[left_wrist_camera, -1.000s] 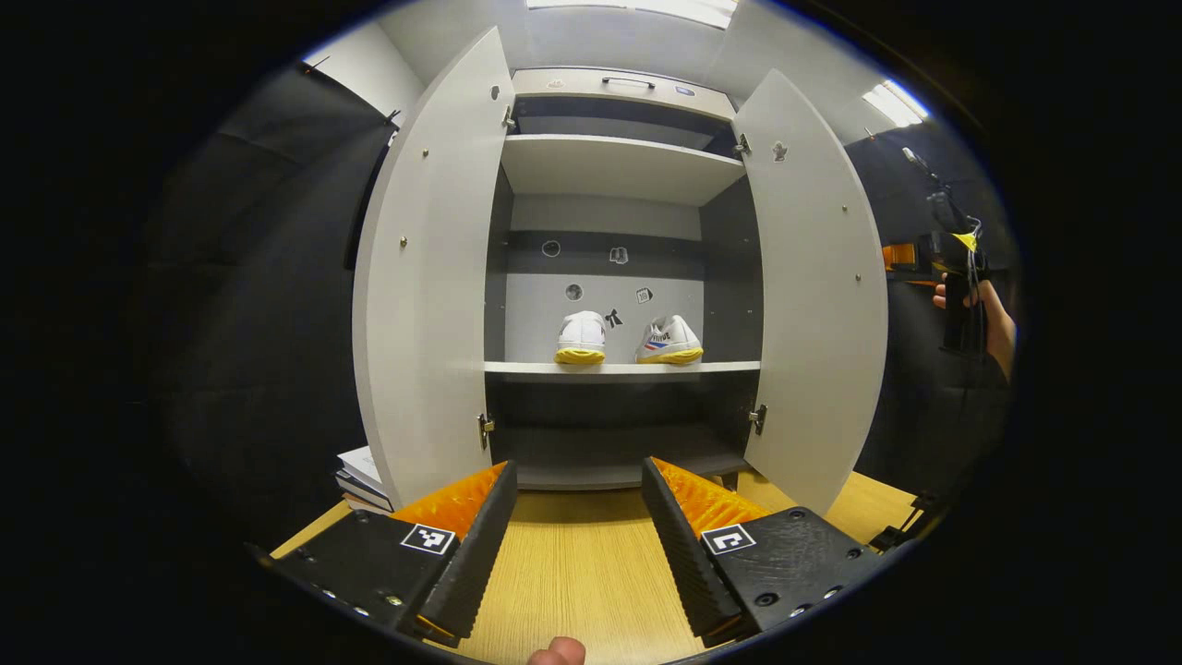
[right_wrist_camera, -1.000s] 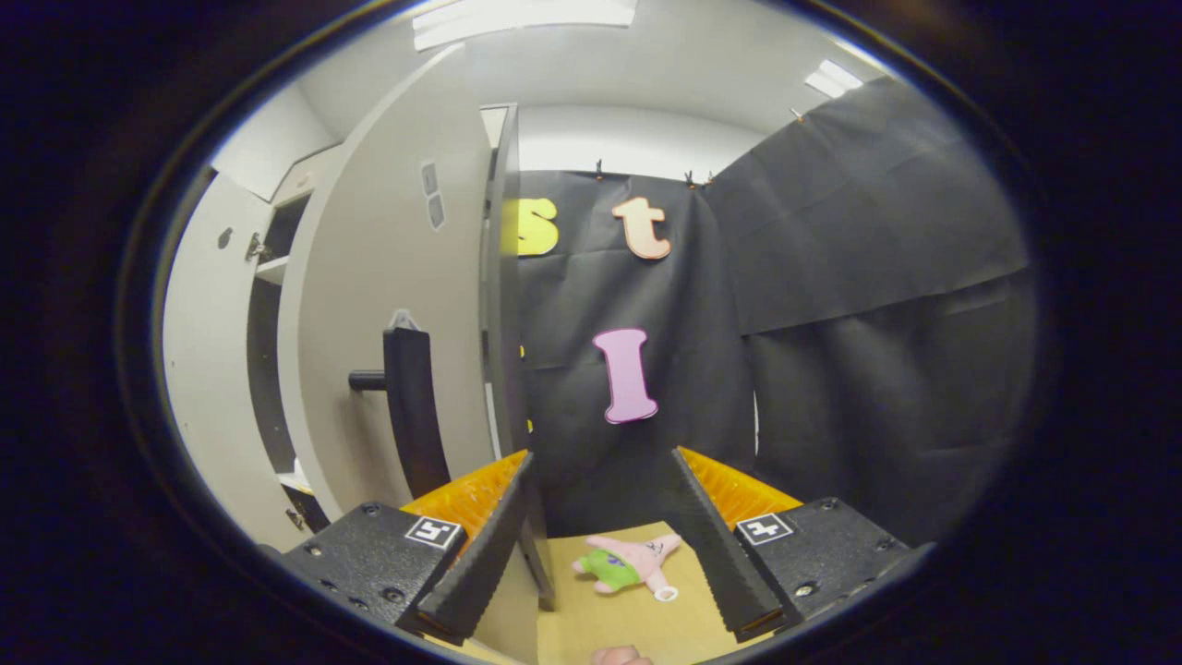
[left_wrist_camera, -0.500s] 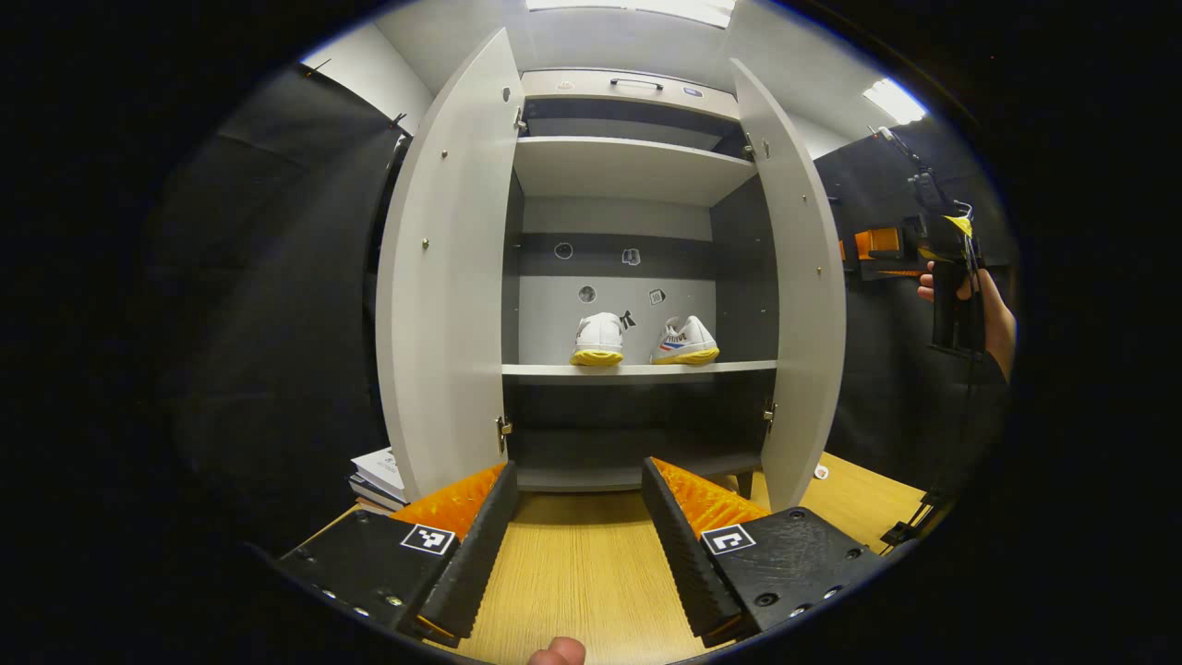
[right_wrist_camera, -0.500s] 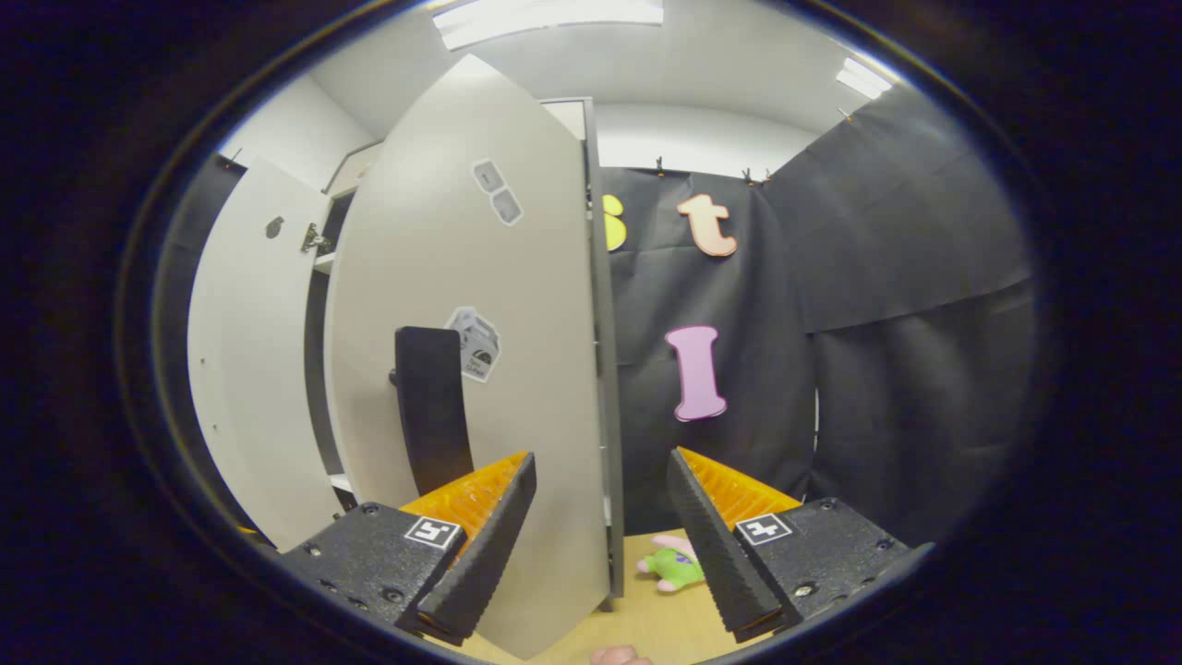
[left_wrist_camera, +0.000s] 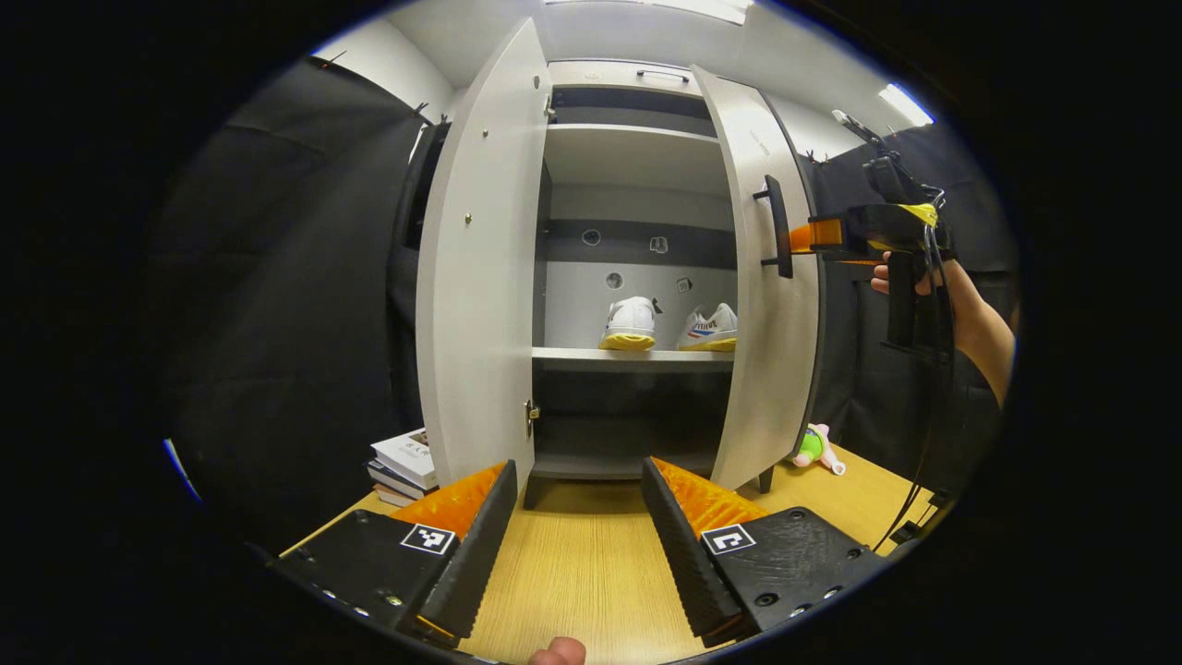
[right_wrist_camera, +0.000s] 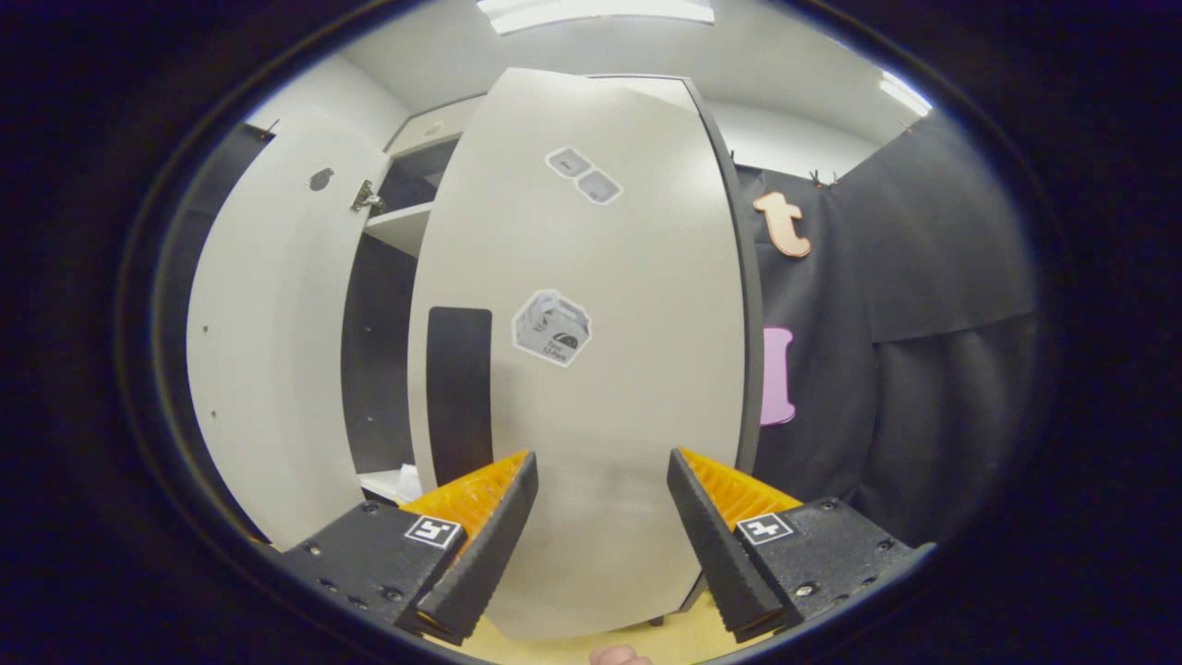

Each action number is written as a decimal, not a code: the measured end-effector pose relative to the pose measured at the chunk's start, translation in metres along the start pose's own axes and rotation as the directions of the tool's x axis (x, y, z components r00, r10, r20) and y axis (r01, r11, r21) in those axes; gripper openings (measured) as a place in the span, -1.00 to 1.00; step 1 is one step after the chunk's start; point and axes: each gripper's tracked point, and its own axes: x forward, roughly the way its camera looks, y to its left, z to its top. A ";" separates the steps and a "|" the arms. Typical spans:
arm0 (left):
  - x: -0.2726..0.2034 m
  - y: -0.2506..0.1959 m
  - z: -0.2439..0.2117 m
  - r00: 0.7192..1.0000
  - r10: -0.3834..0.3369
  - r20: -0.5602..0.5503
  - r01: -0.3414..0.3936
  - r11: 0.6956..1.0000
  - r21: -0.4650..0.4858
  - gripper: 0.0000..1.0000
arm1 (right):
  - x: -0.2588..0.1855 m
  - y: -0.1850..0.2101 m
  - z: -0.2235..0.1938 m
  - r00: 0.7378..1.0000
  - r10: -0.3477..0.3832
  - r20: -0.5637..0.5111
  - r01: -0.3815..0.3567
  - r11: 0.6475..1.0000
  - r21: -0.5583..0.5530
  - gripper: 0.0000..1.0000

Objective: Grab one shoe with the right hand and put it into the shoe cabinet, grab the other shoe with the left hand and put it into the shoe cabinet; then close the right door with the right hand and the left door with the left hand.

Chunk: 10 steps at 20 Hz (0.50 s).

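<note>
Both shoes (left_wrist_camera: 669, 328) sit side by side on the middle shelf (left_wrist_camera: 633, 354) of the cabinet (left_wrist_camera: 637, 83), heels outward. In the left gripper view, the left gripper (left_wrist_camera: 577, 531) hangs above the wooden table (left_wrist_camera: 572, 573) in front of the cabinet, its jaws wide apart and holding nothing. The left door (left_wrist_camera: 480, 277) stands open. The right door (left_wrist_camera: 766, 305) is partly swung in, covering part of the right shoe, and the right gripper (left_wrist_camera: 803, 235) is at the door's outer face beside the black handle (left_wrist_camera: 778, 226), held by a hand (left_wrist_camera: 910, 277). In the right gripper view, the right gripper (right_wrist_camera: 596, 531) faces that door (right_wrist_camera: 591, 351) closely, jaws wide open and gripping nothing, with the handle (right_wrist_camera: 459, 388) to its left. A plush toy (left_wrist_camera: 814, 447) lies on the table beside the cabinet, and books (left_wrist_camera: 402, 457) are stacked at the left.
</note>
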 end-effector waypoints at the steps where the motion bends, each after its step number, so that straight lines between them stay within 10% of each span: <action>1: 0.001 0.000 -0.001 1.000 0.002 -0.001 -0.002 1.000 -0.002 0.63 | 0.001 -0.002 0.000 1.000 0.000 0.003 0.001 1.000 -0.010 0.88; 10: -0.002 -0.011 0.001 1.000 -0.019 0.008 0.019 1.000 -0.011 0.63 | -0.060 -0.015 0.004 0.999 -0.028 0.032 0.029 0.999 -0.021 0.94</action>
